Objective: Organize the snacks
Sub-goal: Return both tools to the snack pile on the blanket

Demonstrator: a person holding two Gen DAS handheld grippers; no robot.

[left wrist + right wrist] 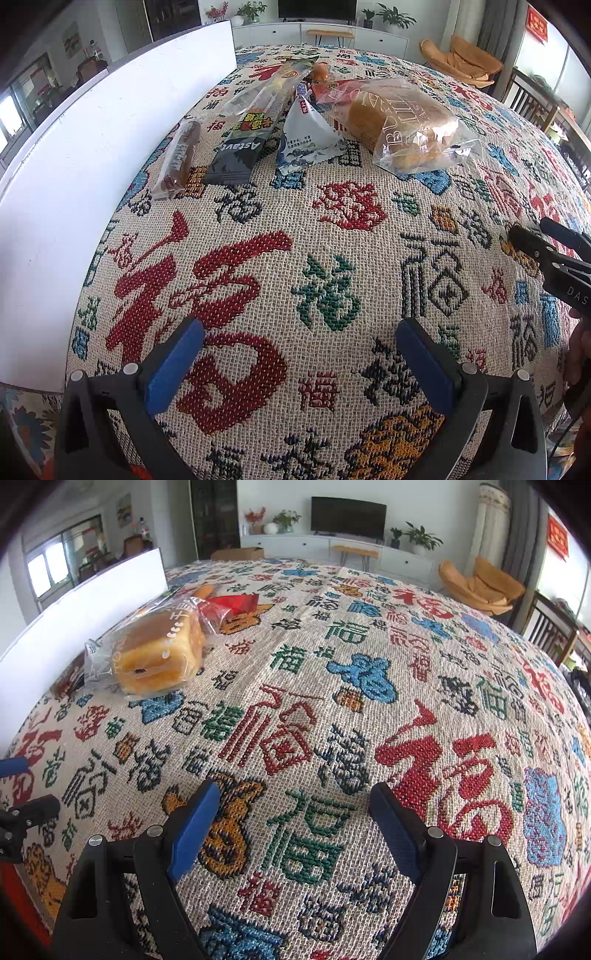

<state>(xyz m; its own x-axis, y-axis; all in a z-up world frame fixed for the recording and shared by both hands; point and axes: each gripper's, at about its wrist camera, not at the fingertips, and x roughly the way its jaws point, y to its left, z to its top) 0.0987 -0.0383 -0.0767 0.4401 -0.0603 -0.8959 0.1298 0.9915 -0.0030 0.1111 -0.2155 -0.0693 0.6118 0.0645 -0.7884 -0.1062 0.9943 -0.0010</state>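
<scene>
Both tools – the left tool [299, 354] and the right tool [295, 823] – are released and empty above the tabletop [332, 258]. The snacks [258, 122] lie far left beside the white box [92, 166] – next comes reaching for one.

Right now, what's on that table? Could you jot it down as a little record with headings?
surface: patterned woven cloth
snacks: bagged bread, black Astave packet, white triangular pouch, brown bar
beside them: white board, on the left
left gripper: open, empty
right gripper: open, empty
</scene>
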